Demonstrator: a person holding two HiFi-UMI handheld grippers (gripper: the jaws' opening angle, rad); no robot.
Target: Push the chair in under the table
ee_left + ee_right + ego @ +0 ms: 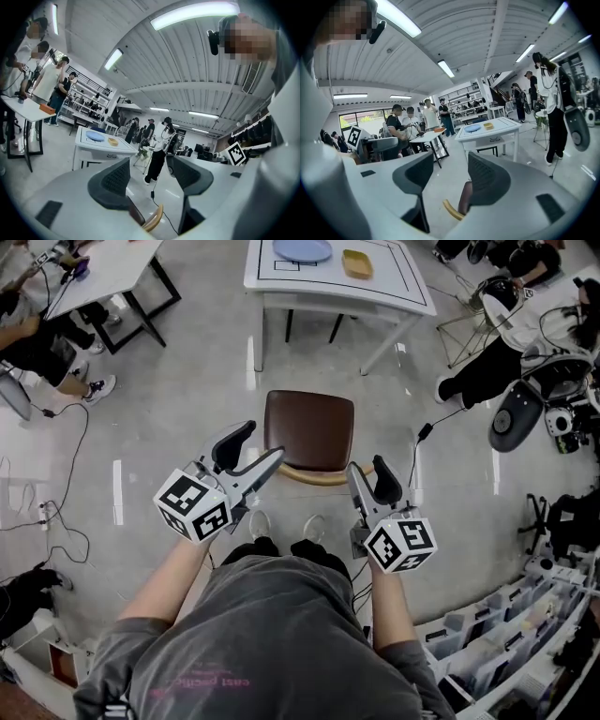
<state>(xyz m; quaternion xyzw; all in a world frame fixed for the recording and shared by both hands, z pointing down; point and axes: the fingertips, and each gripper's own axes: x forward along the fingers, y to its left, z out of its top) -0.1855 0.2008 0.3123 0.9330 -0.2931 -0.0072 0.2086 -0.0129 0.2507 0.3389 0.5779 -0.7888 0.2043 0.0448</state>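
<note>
"So where does the chair (309,430) stand?"

"Out on the floor, well apart from the white bench (394,289), not under it. Its curved wooden backrest (314,475) is the near edge. The brown seat (309,418) runs from there straight towards the bench."

"And the tongs?"

"Both are wide open with nothing gripped. The left tongs (266,442) hover just beside the backrest's left end and the right tongs (366,467) just beside its right end, both pointing forward. Neither looks nearer. From above I can't tell whether either touches the wood."

"Which relation matters for the push?"

"The backrest lies crosswise, just ahead of and below the tips, and the bench is dead ahead beyond the seat. I'd judge an even shove on both ends sends it straight in, while uneven pressure would swing it."

"Do the gripper views add anything?"

"Yes. The left gripper view shows the backrest low between its open jaws, untouched. The right gripper view shows the same, plus a sliver of seat. Only the head view shows the chair's whole line to the bench."
</note>
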